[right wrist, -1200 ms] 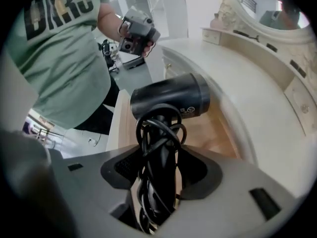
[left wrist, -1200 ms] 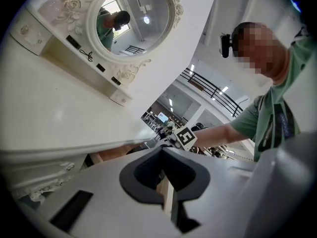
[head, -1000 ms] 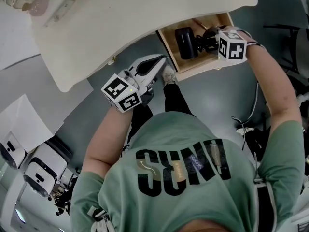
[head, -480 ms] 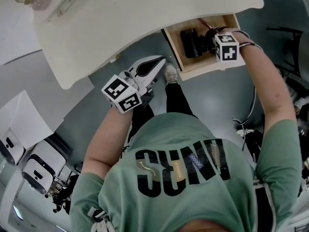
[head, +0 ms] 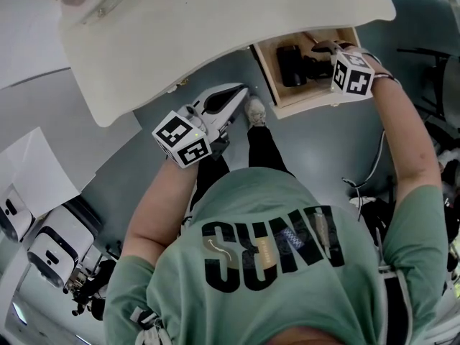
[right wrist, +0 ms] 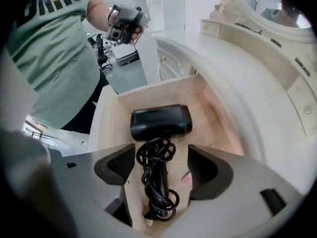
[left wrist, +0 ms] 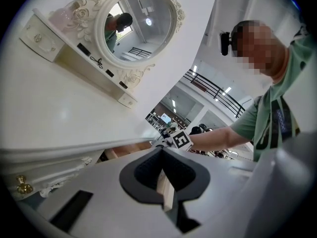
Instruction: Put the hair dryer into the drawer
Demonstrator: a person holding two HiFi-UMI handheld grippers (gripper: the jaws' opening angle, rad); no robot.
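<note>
Dryer (right wrist: 161,123) lies loose between right gripper's (right wrist: 162,167) just-widened jaws

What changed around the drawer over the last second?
The right gripper has just opened its jaws and let go of the dryer. The dryer now lies flat in the drawer, its corded handle between the open jaws without touching them. The left gripper stayed shut, in the same place below the dresser's edge.

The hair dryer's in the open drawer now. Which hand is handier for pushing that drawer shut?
Right, probably. The right gripper hangs over the drawer; its fingers have just been opening, off the hair dryer inside. The left gripper, shut, is off beside the dressing table.
</note>
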